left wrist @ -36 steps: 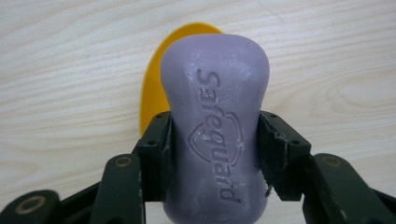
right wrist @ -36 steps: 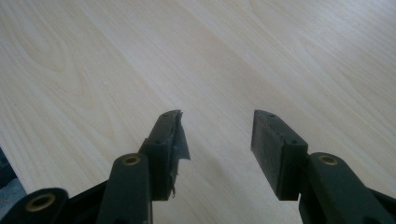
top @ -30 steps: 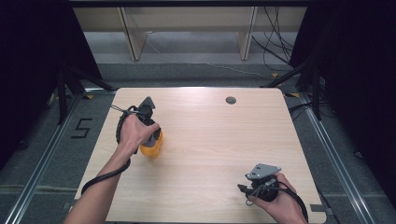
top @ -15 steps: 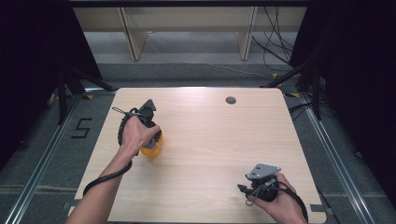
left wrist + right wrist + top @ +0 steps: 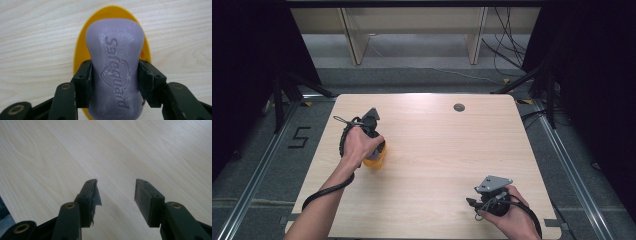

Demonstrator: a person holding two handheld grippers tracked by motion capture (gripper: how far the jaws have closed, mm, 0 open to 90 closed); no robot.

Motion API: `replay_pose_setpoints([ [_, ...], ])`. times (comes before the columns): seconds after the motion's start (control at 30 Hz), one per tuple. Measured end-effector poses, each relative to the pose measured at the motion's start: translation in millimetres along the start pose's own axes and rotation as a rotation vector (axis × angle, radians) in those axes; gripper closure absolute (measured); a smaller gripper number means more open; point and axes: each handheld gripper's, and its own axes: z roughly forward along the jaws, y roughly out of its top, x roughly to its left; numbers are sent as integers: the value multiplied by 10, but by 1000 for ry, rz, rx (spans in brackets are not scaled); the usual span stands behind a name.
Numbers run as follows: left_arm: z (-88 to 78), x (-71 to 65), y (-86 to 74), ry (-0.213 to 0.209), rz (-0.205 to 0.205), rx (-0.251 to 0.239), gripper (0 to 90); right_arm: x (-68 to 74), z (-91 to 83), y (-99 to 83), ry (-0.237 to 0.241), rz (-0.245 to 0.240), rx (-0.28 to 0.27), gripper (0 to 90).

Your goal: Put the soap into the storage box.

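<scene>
A yellow oval soap dish (image 5: pixel 82 47) sits on the wooden table (image 5: pixel 452 150) with a lilac Safeguard soap bar (image 5: pixel 115 67) lying in it. The left gripper (image 5: pixel 115 82) has its jaws closed in on the bar's two long sides, pads touching, directly over the dish. The right gripper (image 5: pixel 116 195) holds its jaws well apart over bare tabletop, gripping nothing.
</scene>
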Motion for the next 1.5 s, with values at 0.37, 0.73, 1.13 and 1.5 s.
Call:
replay_pose_setpoints([
  [0.37, 99, 31, -13, 9, 46, 15, 489, -3, -17, 6, 11, 1, 21, 528],
  [0.73, 132, 15, -17, 23, 39, -16, 487, -2, -14, 5, 11, -3, 22, 527],
  [1.13, 166, -7, -33, 24, 35, -28, 480, 12, -8, 2, 13, 7, 26, 526],
  [1.5, -36, 34, -72, 7, 115, -131, 368, 3, 9, -3, 3, -8, 6, 525],
])
